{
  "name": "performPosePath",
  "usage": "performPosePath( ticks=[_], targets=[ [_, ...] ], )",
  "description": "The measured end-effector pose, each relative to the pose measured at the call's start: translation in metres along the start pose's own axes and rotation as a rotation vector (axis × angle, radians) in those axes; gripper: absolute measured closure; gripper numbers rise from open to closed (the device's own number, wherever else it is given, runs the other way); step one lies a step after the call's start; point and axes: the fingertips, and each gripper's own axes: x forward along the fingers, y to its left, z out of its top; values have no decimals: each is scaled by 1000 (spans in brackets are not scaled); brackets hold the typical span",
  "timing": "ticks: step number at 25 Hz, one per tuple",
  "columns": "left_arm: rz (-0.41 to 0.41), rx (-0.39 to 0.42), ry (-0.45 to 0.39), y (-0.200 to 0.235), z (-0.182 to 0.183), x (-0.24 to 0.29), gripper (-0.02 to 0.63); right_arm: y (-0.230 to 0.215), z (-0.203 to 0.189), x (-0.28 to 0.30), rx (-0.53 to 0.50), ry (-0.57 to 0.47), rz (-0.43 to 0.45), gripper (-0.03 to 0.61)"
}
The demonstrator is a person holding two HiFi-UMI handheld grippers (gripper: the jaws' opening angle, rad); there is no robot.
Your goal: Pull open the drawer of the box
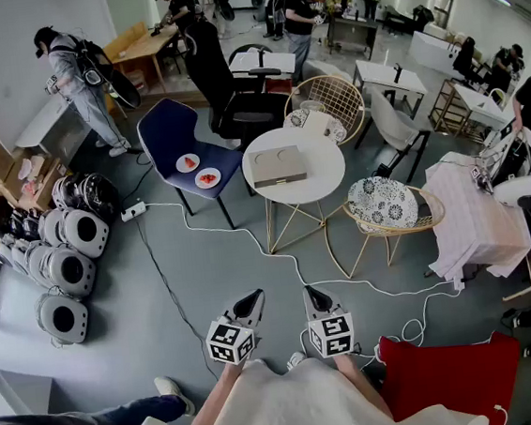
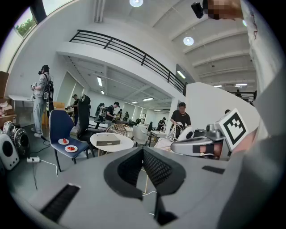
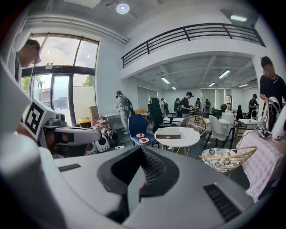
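Well short of the round white counter (image 1: 327, 183), where the box (image 1: 278, 166) sits apparently unopened, left hand-held gripper (image 1: 254, 299) and right hand-held gripper (image 1: 311, 295) hover closed and empty, probably kept shut for the approach.

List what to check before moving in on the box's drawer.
1. Box in sight, lying flat on the round table: ok.
2. Drawer front and pull located: cannot tell, too small from here.
3. Left claw and right claw empty: ok.
4. A claw open to take the drawer: not ok, both are shut.
5. Box within reach: not ok, a stretch of floor lies between.
6. Way to the table free: not ok, a white cable crosses the floor.
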Motion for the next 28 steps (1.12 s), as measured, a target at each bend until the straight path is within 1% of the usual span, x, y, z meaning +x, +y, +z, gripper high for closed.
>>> performPosePath(
  ticks=[6,18,28],
  targets=[
    [-9,3,4,-4,1,5,603,-4,-1,0,-2,13,-1,563],
    [4,11,14,-15,2,23,603,-20,-1,-2,0,3,31,561],
    [19,21,9,-25,2,51,603,-50,-4,-3,-11,-10,43,563]
  ],
)
